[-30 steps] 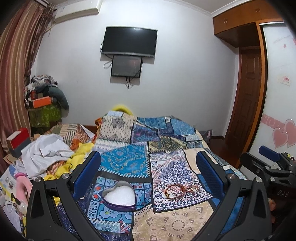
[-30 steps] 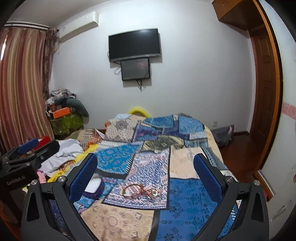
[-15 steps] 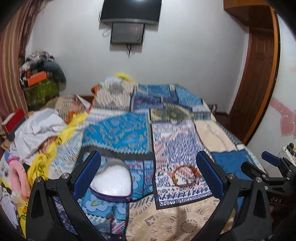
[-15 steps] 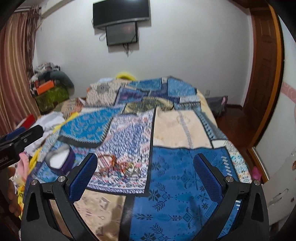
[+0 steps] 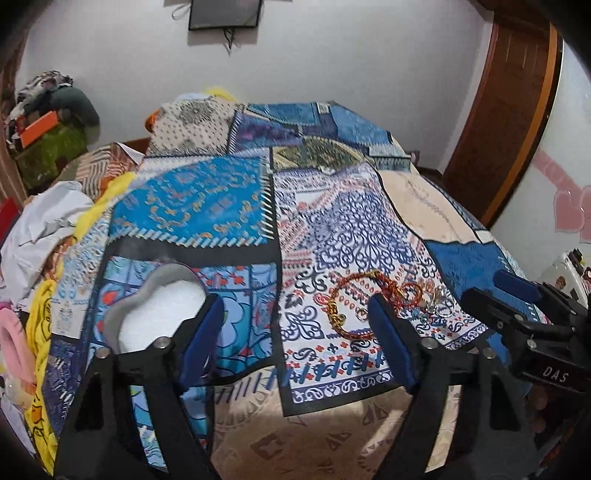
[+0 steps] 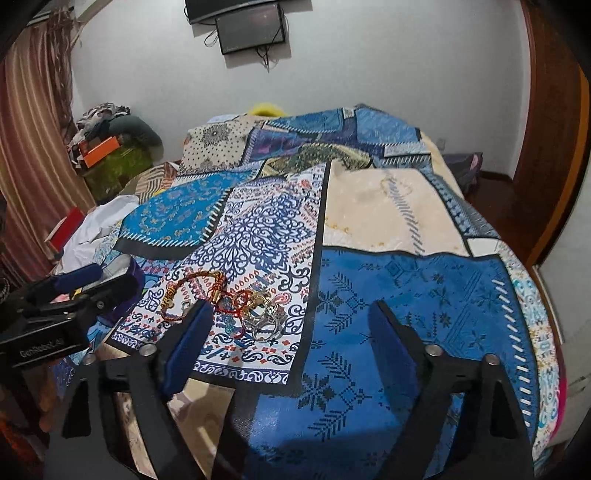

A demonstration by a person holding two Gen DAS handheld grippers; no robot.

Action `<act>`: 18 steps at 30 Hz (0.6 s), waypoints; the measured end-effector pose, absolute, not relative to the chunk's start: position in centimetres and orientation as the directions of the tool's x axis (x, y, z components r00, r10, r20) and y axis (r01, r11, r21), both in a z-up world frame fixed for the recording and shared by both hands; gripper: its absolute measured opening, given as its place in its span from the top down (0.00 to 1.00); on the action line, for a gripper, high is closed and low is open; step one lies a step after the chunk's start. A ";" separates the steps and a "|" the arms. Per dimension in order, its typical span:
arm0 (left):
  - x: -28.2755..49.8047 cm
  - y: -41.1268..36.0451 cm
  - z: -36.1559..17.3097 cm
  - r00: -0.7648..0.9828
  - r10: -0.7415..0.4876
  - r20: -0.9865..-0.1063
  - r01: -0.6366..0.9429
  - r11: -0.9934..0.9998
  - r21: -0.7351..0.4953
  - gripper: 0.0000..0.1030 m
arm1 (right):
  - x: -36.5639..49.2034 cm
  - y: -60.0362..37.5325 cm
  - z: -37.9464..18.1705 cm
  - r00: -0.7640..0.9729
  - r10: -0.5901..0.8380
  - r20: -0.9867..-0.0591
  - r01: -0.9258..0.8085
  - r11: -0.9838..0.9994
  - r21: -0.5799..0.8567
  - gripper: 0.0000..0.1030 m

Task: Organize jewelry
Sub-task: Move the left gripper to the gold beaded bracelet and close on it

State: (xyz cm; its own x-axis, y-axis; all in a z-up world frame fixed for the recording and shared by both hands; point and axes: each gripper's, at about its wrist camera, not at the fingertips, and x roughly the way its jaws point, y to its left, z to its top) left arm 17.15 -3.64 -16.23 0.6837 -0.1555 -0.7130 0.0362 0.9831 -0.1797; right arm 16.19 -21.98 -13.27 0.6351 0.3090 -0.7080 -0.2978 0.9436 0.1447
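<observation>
A heart-shaped box [image 5: 159, 317] with a white lining lies open on the patchwork bedspread [image 5: 192, 206], partly behind my left gripper's left finger. To its right lies a jewelry pile: a red and gold bracelet [image 5: 347, 306] and silver rings [image 5: 436, 299]. My left gripper [image 5: 295, 332] hangs over the bedspread between box and bracelet, its jaws closing with nothing between them. In the right wrist view the bracelet [image 6: 192, 291] and rings [image 6: 262, 317] lie just beyond my right gripper's left finger. My right gripper [image 6: 291, 339] is closing too, with nothing between its jaws.
Crumpled clothes [image 5: 44, 221] are heaped along the bed's left side. A wooden door [image 5: 509, 92] stands at the right. A screen [image 6: 251, 29] hangs on the far wall. The left gripper [image 6: 74, 288] shows at the left of the right wrist view.
Both grippers have come down and tilted toward the bed, so box and jewelry look larger and closer. Both pairs of jaws have narrowed.
</observation>
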 end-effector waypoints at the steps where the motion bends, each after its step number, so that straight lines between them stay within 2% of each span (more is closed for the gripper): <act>1: 17.3 -3.7 -16.5 0.675 -0.161 -0.720 0.040 0.983 -0.181 0.32 | 16.3 -22.0 -13.4 0.629 0.317 -0.710 -0.303 0.941 0.151 0.26; 4: 17.9 -3.7 -17.3 0.651 -0.169 -0.740 0.051 0.983 -0.179 0.46 | 16.4 -21.7 -13.7 0.617 0.339 -0.710 -0.328 0.931 0.160 0.33; 6: 18.2 -4.0 -17.7 0.639 -0.187 -0.746 0.062 0.979 -0.192 0.54 | 16.6 -21.4 -13.9 0.606 0.349 -0.715 -0.345 0.925 0.159 0.43; 9: 18.5 -4.1 -18.1 0.625 -0.207 -0.752 0.073 0.975 -0.208 0.61 | 17.2 -21.0 -14.4 0.585 0.355 -0.729 -0.353 0.921 0.165 0.56; 13: 18.7 -4.3 -18.5 0.614 -0.224 -0.756 0.084 0.972 -0.219 0.67 | 17.9 -21.1 -15.1 0.566 0.361 -0.741 -0.345 0.920 0.185 0.66; 15: 18.9 -4.4 -18.8 0.604 -0.245 -0.758 0.102 0.968 -0.231 0.75 | 18.1 -21.2 -15.3 0.556 0.369 -0.744 -0.348 0.917 0.195 0.73; 18: 19.1 -4.7 -19.0 0.596 -0.266 -0.758 0.118 0.962 -0.245 0.76 | 18.2 -21.2 -15.5 0.549 0.372 -0.748 -0.356 0.914 0.193 0.79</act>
